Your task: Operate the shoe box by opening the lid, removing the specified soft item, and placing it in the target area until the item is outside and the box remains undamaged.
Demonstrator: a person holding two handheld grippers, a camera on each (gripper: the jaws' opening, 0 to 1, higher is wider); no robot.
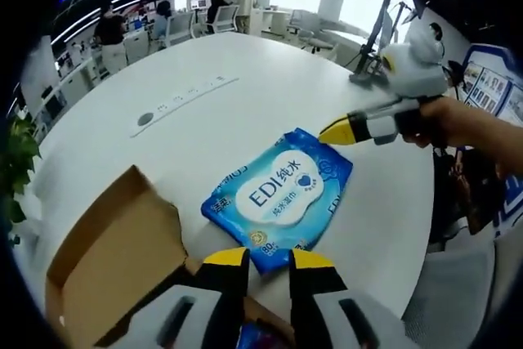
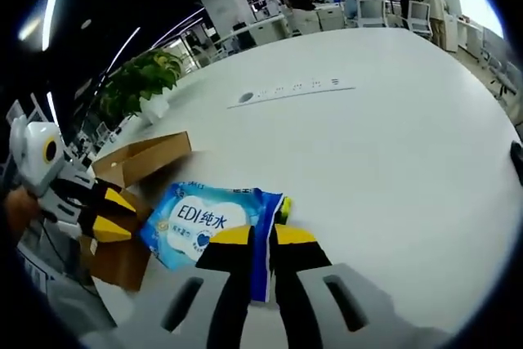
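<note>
Right gripper (image 2: 254,236) clamped on the near edge of the blue wipes pack (image 2: 208,222), which lies flat on the white tabletop (image 2: 392,145), outside and just beside the open cardboard box (image 2: 135,165). Left gripper (image 1: 268,257) nearly closed with nothing between its tips, hovering at the pack's (image 1: 282,194) opposite end, over the box (image 1: 114,259) edge. Farther back: a power strip (image 2: 290,89) set in the tabletop, a potted plant (image 2: 139,79), desks and people.
</note>
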